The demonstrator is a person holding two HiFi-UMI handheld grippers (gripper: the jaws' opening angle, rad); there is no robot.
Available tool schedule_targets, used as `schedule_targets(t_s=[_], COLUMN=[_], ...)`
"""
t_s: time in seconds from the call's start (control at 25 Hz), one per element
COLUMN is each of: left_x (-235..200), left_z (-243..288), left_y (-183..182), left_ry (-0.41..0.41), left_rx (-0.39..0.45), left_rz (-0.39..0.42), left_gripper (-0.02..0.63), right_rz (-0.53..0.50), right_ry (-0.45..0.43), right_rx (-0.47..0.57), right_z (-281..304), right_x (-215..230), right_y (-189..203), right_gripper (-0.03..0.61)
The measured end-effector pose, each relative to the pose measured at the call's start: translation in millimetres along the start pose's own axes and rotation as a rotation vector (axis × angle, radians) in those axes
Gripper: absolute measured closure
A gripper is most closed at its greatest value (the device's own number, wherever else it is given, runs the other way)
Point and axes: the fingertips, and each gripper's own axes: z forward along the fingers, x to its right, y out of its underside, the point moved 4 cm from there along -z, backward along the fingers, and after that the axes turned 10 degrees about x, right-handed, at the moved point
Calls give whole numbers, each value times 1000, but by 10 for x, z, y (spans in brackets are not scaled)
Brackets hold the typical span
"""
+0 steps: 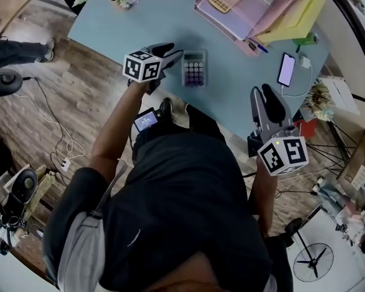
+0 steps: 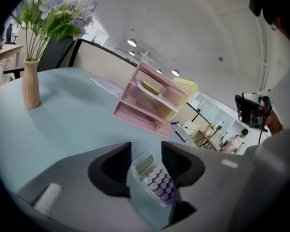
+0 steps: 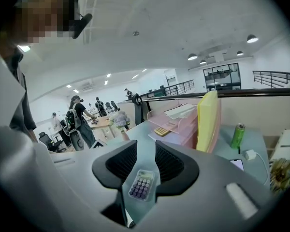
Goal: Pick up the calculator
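The calculator (image 1: pixel 194 68) lies flat on the blue table (image 1: pixel 128 29), close to the table's near edge and well in front of the pink rack (image 1: pixel 243 14) at the far right. The left gripper (image 1: pixel 170 55) is at the table's near edge just left of the calculator, its tips beside the calculator's left side. From the head view I cannot tell whether they touch it. In the left gripper view its jaws are spread and empty, and the calculator (image 2: pixel 157 181) shows in the gap between them, lying on the table. A vase (image 2: pixel 31 83) of flowers stands far to the left. The right gripper (image 1: pixel 260 91) is held off the table's near right edge, well apart from the calculator. Its jaws are spread too, with nothing in them. In its own view the calculator (image 3: pixel 141 185) shows through the gap, farther off. A phone (image 1: pixel 286 69) lies on the table right of the calculator.
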Motion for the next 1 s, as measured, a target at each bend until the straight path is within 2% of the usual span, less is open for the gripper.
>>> schedule_targets(t_s=[0.56,1.0], left_x=[-243,-326], left_z=[473,631], left_y=[480,739], left_ry=[-21,-38], left_rx=[-158,-246], left_rz=[-42,-68], left_gripper=[393,393], right_rz=[37,60], right_ry=[-10,-11], right_rx=[-47,-81], right_z=[145,233], right_x=[225,274], right_y=[138,246], right_gripper=[480,480])
